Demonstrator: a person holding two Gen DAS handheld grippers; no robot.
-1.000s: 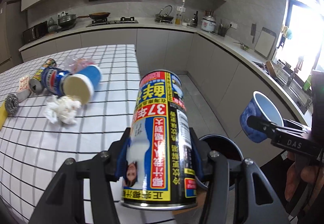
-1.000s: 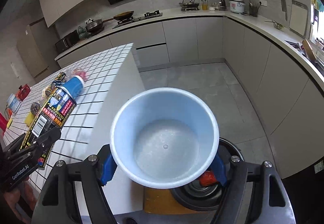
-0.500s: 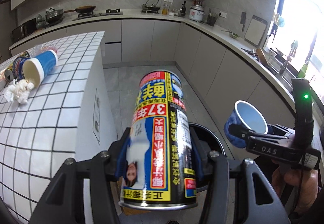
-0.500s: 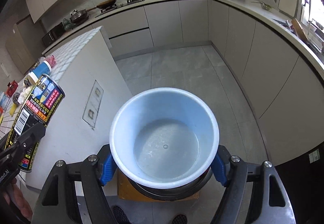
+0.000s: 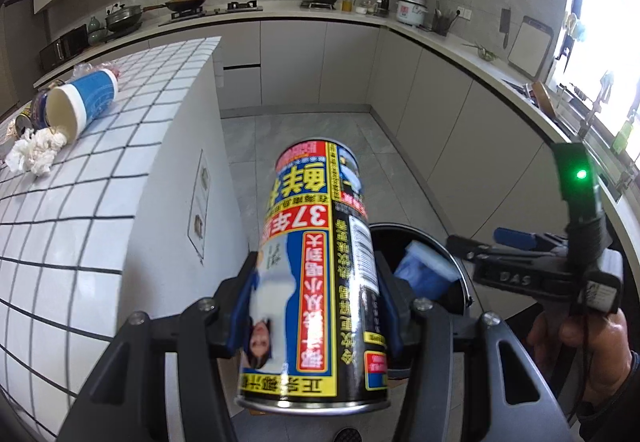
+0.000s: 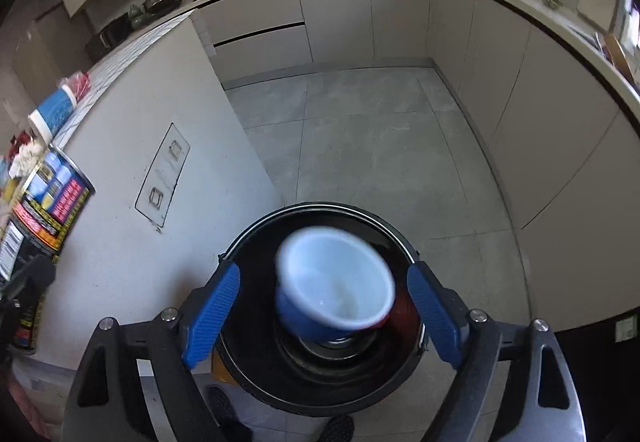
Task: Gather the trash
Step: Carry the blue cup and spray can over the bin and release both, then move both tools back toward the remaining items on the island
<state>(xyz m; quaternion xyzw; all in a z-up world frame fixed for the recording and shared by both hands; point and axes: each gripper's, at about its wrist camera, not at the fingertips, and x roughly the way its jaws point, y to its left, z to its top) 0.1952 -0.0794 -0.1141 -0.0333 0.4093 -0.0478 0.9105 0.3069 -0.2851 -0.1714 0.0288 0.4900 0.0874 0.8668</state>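
Observation:
My left gripper (image 5: pixel 318 298) is shut on a tall printed drink can (image 5: pixel 320 270), held upright beside the counter end, just left of a black trash bin (image 5: pixel 460 270). My right gripper (image 6: pixel 324 298) is open above the bin (image 6: pixel 248 374). A blue paper cup (image 6: pixel 334 286), blurred, sits free between the fingers, inside the bin's mouth; it also shows in the left wrist view (image 5: pixel 426 272). The can shows at the left of the right wrist view (image 6: pixel 38 210).
On the white tiled counter (image 5: pixel 92 178) lie another blue paper cup (image 5: pixel 80 104), a crumpled tissue (image 5: pixel 36 152), a can (image 5: pixel 26 118) and a plastic wrapper (image 5: pixel 94 67). Grey cabinets (image 6: pixel 520 82) line the back and right. Grey tiled floor (image 6: pixel 360 146) surrounds the bin.
My right gripper opened and the blue cup dropped from it into the bin. Both grippers moved from the counter to the bin; the left still holds the can.

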